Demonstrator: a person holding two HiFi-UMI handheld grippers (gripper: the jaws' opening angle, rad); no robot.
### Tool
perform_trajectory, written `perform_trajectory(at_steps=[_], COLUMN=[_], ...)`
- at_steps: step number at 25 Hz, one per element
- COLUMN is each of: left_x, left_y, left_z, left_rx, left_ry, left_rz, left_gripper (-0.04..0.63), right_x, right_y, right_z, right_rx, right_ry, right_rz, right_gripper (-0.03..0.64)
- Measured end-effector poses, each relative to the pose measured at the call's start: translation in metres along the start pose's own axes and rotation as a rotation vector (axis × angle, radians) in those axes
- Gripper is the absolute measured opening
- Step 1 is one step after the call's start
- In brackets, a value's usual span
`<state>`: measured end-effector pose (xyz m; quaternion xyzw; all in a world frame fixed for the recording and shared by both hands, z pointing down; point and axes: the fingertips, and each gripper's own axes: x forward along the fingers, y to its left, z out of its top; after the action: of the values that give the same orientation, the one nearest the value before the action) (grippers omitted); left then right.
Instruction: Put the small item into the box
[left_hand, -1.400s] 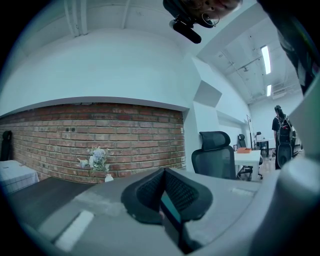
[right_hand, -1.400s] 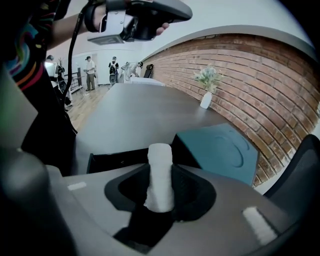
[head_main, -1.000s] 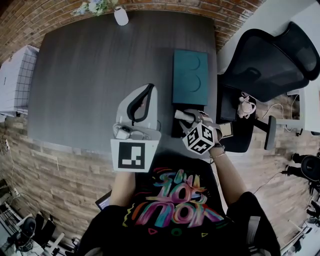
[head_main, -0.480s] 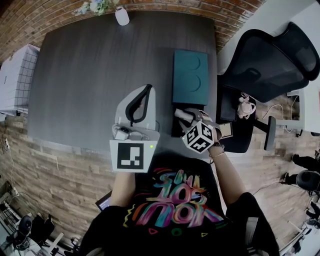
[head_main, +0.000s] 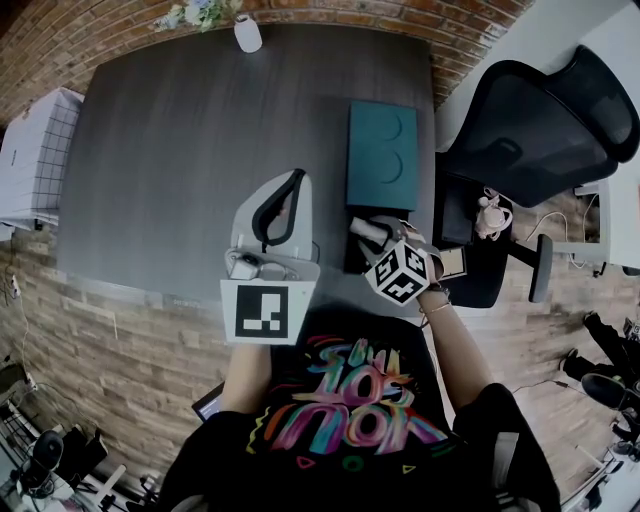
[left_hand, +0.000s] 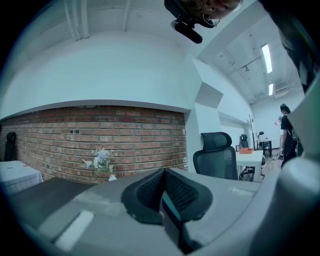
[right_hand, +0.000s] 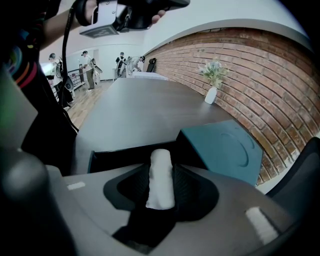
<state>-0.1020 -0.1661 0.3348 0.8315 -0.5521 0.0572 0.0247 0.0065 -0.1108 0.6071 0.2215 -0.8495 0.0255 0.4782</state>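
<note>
Small item (right_hand: 161, 177) is over the box (right_hand: 107, 155), right tongs (right_hand: 161, 167) just easing open around it, left tongs (left_hand: 164, 175) closed, empty. Next, I'd guess: let it drop.

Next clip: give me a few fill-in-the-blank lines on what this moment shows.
1. The right gripper has a small ___ roll between its jaws.
2. Ahead of its jaws sits the open black box, and beside that box lies a ___ lid.
3. The vase of flowers stands at the far edge of the table, by the ___ wall.
Missing words: white; teal; brick.
Note: the right gripper's jaws have just been opening, with the roll between them.
</note>
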Motion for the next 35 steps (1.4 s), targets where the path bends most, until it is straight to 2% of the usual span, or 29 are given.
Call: perform_trajectory(at_steps=[11, 18, 24, 35], left_x=[-0.001, 0.003, 0.008, 0.017], left_y=[0.001, 0.0, -0.001, 0.003], left_z=[0.003, 0.007, 0.012, 0.025], left_rx=[0.009, 0.002, 0.007, 0.014], left_ry=[0.0, -0.017, -0.025, -0.046], left_rz=[0.002, -0.002, -0.006, -0.005], left_gripper=[0.002, 0.002, 0.002, 0.002], right_x=[-0.003, -0.021, -0.053, -0.138], right_y=[0.0, -0.012, -0.034, -0.082], right_z=[0.003, 0.016, 0.047, 0.115], right_rx=[0.045, 0.086, 0.151, 0.185], right_ry=[-0.024, -0.087, -0.211, -0.479], right_rz=[0.019, -0.014, -0.064, -0.18], right_gripper=[0.167, 0.167, 0.169, 0.167])
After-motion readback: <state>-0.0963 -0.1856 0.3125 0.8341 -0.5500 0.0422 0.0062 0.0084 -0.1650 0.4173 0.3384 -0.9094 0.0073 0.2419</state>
